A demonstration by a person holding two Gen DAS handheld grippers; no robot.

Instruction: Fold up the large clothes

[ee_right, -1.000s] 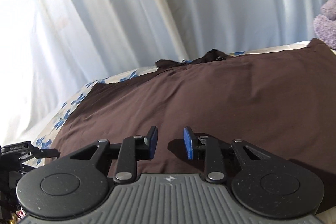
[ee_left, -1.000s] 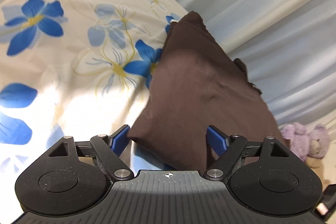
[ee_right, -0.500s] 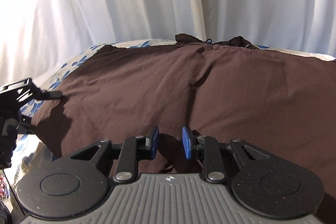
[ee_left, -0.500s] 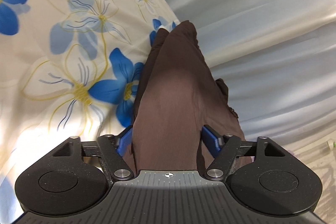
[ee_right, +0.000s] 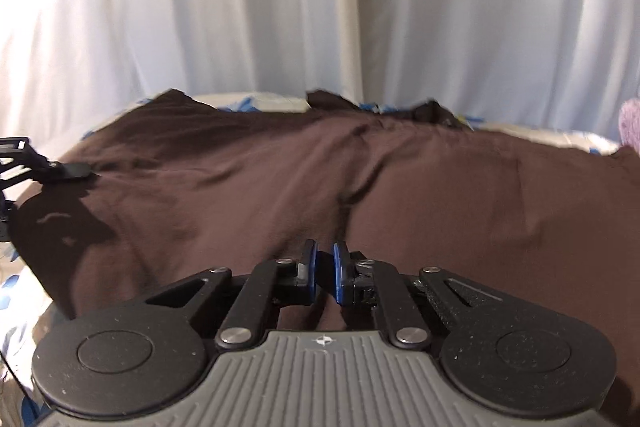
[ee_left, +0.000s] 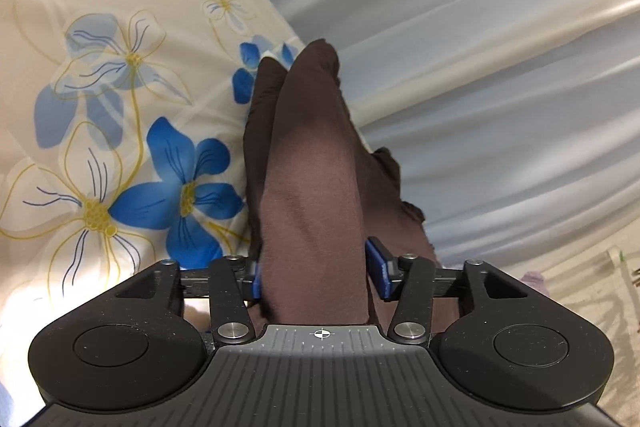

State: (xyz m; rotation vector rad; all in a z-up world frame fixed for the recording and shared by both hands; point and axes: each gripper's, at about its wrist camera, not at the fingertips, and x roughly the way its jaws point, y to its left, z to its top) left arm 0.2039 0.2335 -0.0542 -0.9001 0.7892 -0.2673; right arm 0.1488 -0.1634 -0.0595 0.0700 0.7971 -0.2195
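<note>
a: count them.
b: one brown garment (ee_right: 360, 187), two grippers, one floral bedsheet (ee_left: 120, 107), spread to the sheet's far edge by the curtain (ee_right: 320, 7).
a: left gripper (ee_left: 318, 267)?
b: jaws closing, a raised fold of cloth between them, pads seemingly on it.
a: right gripper (ee_right: 324, 273)?
b: closing, nearly clenched, pinching a ridge at the near edge.

My left gripper (ee_left: 318, 269) is closing its jaws around a raised ridge of the brown garment (ee_left: 312, 163), the cloth bunched between the blue pads. It lies on the bed's blue-flowered sheet (ee_left: 120, 75), with pale curtains (ee_left: 480, 47) beyond.
</note>
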